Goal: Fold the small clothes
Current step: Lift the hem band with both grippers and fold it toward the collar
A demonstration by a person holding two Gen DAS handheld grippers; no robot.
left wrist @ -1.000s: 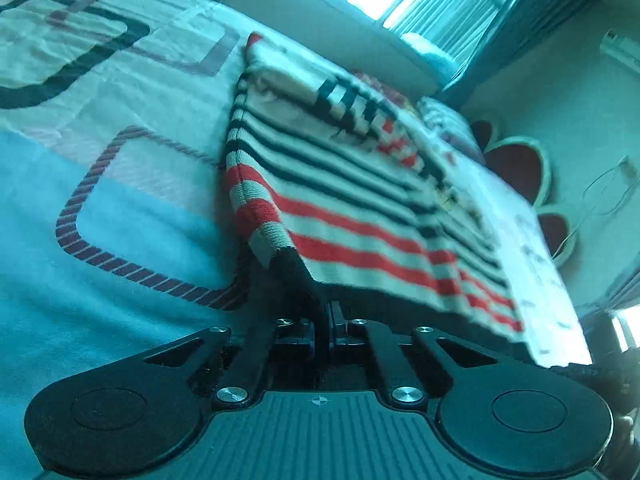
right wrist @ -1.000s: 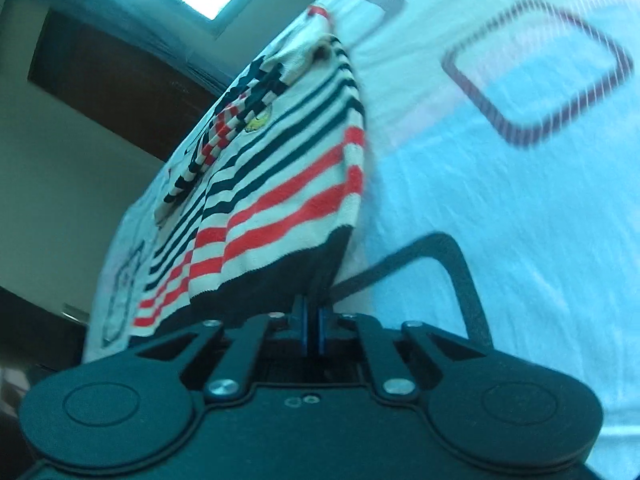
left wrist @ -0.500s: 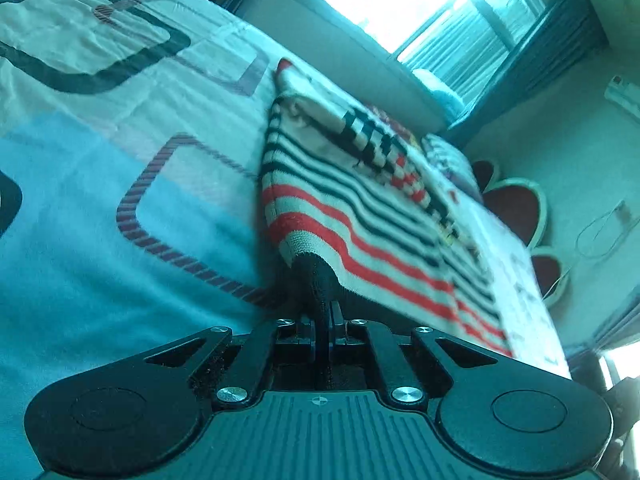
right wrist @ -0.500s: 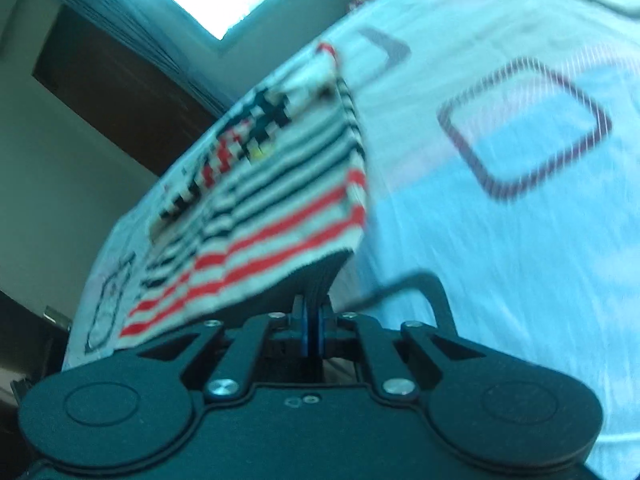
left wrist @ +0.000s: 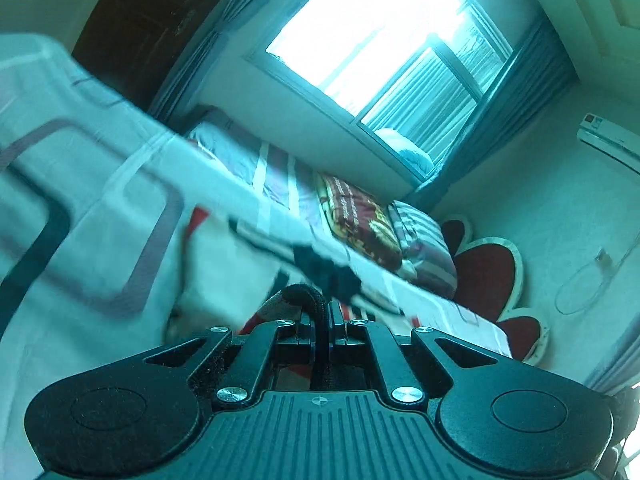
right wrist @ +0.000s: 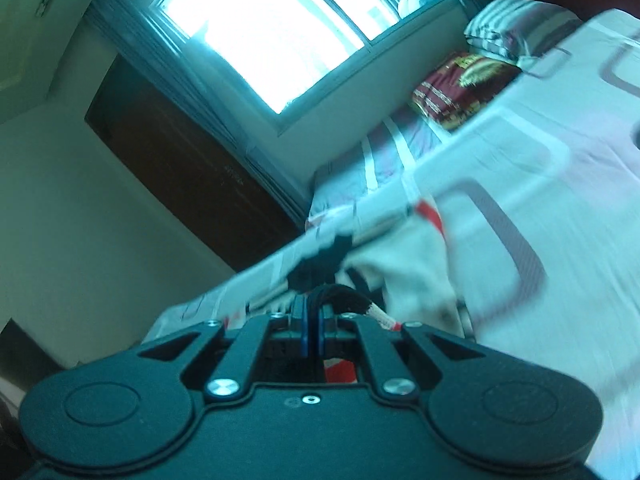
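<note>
Both grippers clamped on the sweater hem, lifted over the bed.

I see the left gripper [left wrist: 322,322] pinching the dark rolled edge of the striped sweater [left wrist: 224,276], fingers closed tight on it. Right gripper [right wrist: 313,316] is also clenched on the hem of the sweater [right wrist: 404,276]. The garment is blurred, hanging just ahead of both above the bedsheet [right wrist: 560,208]. Window [left wrist: 360,40] behind.

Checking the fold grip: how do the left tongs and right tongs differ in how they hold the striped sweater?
The left tongs pinch a dark rolled hem of the striped sweater that arches left of the jaws; the right tongs pinch a hem that trails right. Inner pads look blue on the right, dark on the left. Both are shut on the sweater.
</note>
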